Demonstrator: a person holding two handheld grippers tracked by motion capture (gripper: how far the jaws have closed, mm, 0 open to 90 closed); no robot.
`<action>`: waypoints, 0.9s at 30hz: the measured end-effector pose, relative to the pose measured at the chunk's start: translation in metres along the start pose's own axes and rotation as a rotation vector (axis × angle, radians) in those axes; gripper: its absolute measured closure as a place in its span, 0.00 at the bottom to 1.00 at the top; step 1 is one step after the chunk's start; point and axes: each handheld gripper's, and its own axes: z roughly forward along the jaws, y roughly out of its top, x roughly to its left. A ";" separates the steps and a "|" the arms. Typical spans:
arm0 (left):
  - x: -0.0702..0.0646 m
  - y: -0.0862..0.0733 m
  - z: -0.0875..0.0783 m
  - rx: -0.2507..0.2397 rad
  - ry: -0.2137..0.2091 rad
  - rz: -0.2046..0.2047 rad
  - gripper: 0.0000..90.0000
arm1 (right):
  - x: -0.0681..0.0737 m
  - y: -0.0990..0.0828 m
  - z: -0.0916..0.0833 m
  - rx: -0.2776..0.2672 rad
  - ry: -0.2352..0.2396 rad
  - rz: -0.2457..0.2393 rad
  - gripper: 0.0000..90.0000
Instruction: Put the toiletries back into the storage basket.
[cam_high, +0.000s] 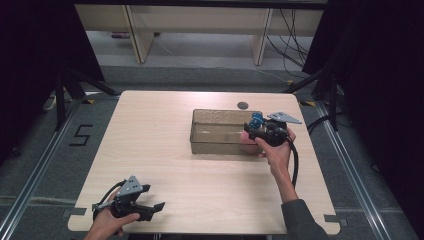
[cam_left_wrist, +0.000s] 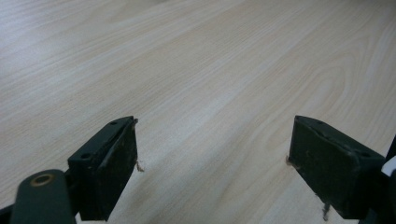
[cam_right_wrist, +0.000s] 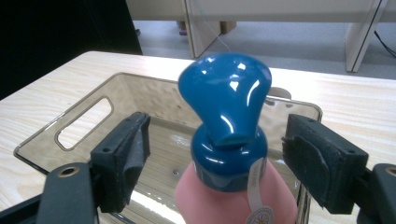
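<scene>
Pink bottle (cam_right_wrist: 236, 198) with blue pump cap (cam_right_wrist: 226, 112) is seen upright at the right end of the clear bin (cam_right_wrist: 84, 135), between the spread, non-touching jaws of the right tool (cam_right_wrist: 217, 158); left tool (cam_left_wrist: 212, 172) is held spread, well apart from the bin.

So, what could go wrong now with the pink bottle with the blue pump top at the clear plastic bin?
1. The right hand-held gripper stands open around the pink bottle with the blue pump top, pads apart from it, so the bottle might tip if it is not firmly seated.
2. The bottle sits near the wall of the clear plastic bin; pulling back carelessly could catch the pump top.
</scene>
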 end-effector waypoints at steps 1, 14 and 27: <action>0.000 0.000 0.000 -0.003 0.000 -0.004 0.17 | 0.002 -0.001 0.000 -0.014 0.009 0.027 0.26; 0.000 0.000 0.000 0.001 0.000 0.001 0.17 | 0.005 -0.001 -0.004 -0.005 0.012 0.020 0.27; 0.000 0.000 0.000 -0.002 -0.001 -0.003 0.17 | 0.004 -0.005 -0.013 0.003 0.001 0.005 0.27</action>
